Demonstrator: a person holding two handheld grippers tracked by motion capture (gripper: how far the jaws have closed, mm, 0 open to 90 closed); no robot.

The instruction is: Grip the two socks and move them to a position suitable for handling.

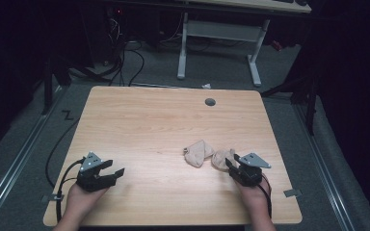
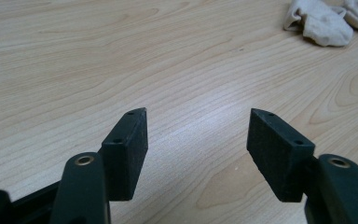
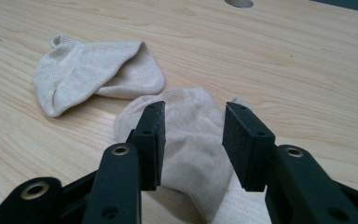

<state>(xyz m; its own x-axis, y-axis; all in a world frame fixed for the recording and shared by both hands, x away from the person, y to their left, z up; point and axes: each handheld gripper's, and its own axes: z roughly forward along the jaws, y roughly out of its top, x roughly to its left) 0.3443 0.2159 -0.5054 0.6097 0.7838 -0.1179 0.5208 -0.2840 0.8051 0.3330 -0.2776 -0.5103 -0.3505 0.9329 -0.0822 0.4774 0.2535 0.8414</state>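
A light wooden counter with rounded corners and a small grey round cable hole near its far edge takes up the middle of the high view, standing on grey carpeted floor; beyond it stands a white-legged desk frame.

The left gripper, black with a grey three-cornered plate on top, rests low over the near left part of the counter, well apart from the socks. Its jaws stand wide apart and released, with bare wood between them in the left gripper view.

The right gripper, held at the near right, points at the socks. In the right gripper view its jaws are parted, not clenched, with sock cloth showing in the gap; whether the pads touch the cloth I cannot tell.

Two beige ankle socks lie right of the counter's centre, just beside each other. The nearer beige sock lies directly under the right gripper. The farther beige sock, folded over, lies just beyond it to the left.
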